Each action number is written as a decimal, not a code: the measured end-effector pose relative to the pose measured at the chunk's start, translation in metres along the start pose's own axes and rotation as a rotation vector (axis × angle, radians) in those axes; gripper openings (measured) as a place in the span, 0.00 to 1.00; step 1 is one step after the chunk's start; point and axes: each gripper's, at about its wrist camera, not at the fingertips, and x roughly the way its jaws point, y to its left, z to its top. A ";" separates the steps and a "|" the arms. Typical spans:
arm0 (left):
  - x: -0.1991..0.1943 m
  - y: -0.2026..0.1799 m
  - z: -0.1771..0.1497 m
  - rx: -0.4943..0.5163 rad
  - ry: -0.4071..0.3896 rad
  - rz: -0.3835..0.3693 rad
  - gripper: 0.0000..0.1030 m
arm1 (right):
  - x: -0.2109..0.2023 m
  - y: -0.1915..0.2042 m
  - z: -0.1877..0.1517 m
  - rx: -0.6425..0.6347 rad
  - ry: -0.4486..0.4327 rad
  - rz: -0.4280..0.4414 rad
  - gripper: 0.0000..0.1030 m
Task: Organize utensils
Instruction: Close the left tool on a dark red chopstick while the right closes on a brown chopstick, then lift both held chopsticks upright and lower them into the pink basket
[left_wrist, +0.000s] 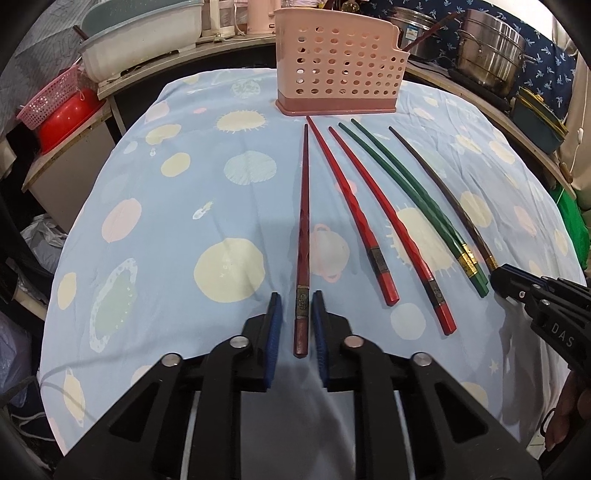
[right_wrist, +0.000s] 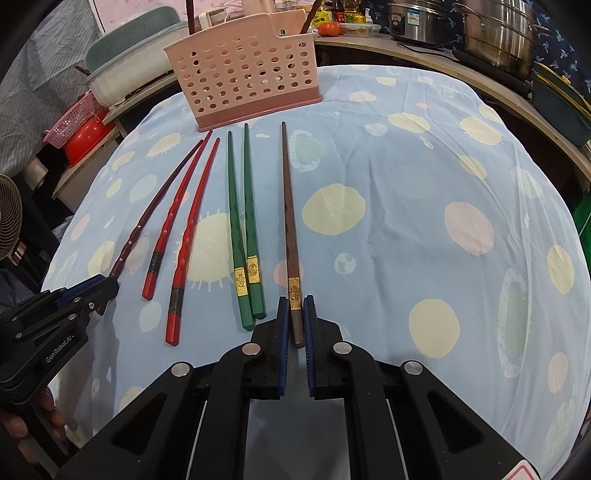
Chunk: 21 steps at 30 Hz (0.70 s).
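Six chopsticks lie side by side on the desk's blue cloth (left_wrist: 155, 229), tips toward a pink holder (left_wrist: 338, 62) at the far edge and thick ends toward the grippers. From left to right they are a maroon chopstick (left_wrist: 303, 236), two red chopsticks (left_wrist: 364, 221), two green chopsticks (left_wrist: 410, 192) and a brown chopstick (left_wrist: 439, 192).

The maroon chopstick's thick end sits between the left gripper's (left_wrist: 296, 301) fingers. The blue pads (left_wrist: 275, 325) stand on either side of it with thin gaps showing, so the fingers are spread around it, not pinching it. In the right wrist view this gripper (right_wrist: 107, 290) appears from the side, its tip at the end of the maroon chopstick (right_wrist: 155, 206).

The brown chopstick (right_wrist: 290, 236) runs with its thick end between the right gripper's (right_wrist: 295, 304) fingers. Its pads (right_wrist: 282, 325) are very close on both sides; whether they touch it cannot be told. The green pair (right_wrist: 242, 221) lies just left of it, touching each other near their gold bands, and the red pair (right_wrist: 184, 221) lies further left.

The holder (right_wrist: 243, 77) is perforated and stands upright, just beyond the chopstick tips. Beyond the desk are a steel pot (left_wrist: 491, 48), a white tub (left_wrist: 140, 40) and a pink basket (left_wrist: 51, 99) over a red bowl (left_wrist: 66, 122).
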 end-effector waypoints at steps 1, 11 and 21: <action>-0.001 0.000 0.000 0.002 0.002 -0.005 0.08 | 0.000 0.000 0.000 0.000 0.000 0.001 0.07; -0.037 0.000 0.006 0.000 -0.034 -0.041 0.07 | -0.033 -0.003 0.002 0.011 -0.055 0.022 0.07; -0.101 0.001 0.044 -0.010 -0.171 -0.078 0.07 | -0.098 -0.009 0.039 0.039 -0.198 0.066 0.07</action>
